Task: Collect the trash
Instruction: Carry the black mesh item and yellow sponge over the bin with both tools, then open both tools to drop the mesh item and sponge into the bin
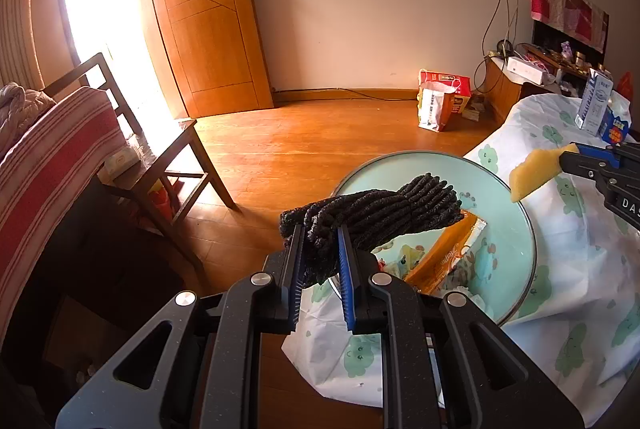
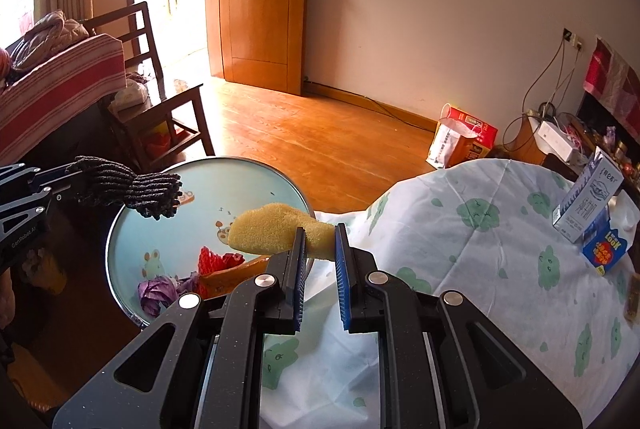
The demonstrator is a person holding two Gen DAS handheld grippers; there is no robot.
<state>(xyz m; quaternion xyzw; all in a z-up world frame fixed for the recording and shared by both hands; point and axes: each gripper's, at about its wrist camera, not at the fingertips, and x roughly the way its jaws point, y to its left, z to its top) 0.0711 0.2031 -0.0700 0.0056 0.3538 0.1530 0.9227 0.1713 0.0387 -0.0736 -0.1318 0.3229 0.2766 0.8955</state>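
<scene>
Left wrist view
Left tongs (image 1: 320,233): clamped on a dark knitted glove (image 1: 372,217), its cuff end pinched between the two fingers.
Glove: held in the air over the round basin (image 1: 524,229), fingers of the glove reaching out above the basin's middle.
Basin: pale green with a cartoon print, metal rim, sitting at the edge of the counter (image 1: 580,289), which wears a white cover with green blobs.
In the basin: an orange wrapper (image 1: 448,261) lying slanted under the glove.
Right tongs (image 1: 568,159): coming in from the right edge, gripping a yellow sponge (image 1: 536,175) above the basin's far rim.
Far counter end: a white-blue carton (image 1: 594,103) upright, a blue box (image 1: 616,131) just beside it.

Right wrist view
Right tongs (image 2: 320,241): closed on the yellow sponge (image 2: 276,231), squeezing its right end; the rest sticks out to the left over the basin (image 2: 120,229).
Left tongs (image 2: 76,171): at the left edge, holding the glove (image 2: 128,187) over the basin's near-left part.
In the basin: a red net (image 2: 216,261), a purple crumpled scrap (image 2: 158,291), the orange wrapper (image 2: 236,275).
Counter (image 2: 460,249): carton (image 2: 588,207) and blue box (image 2: 606,249) at its right end.
Floor: a paper bag (image 2: 450,143) and red box (image 2: 478,137) by the wall.
</scene>
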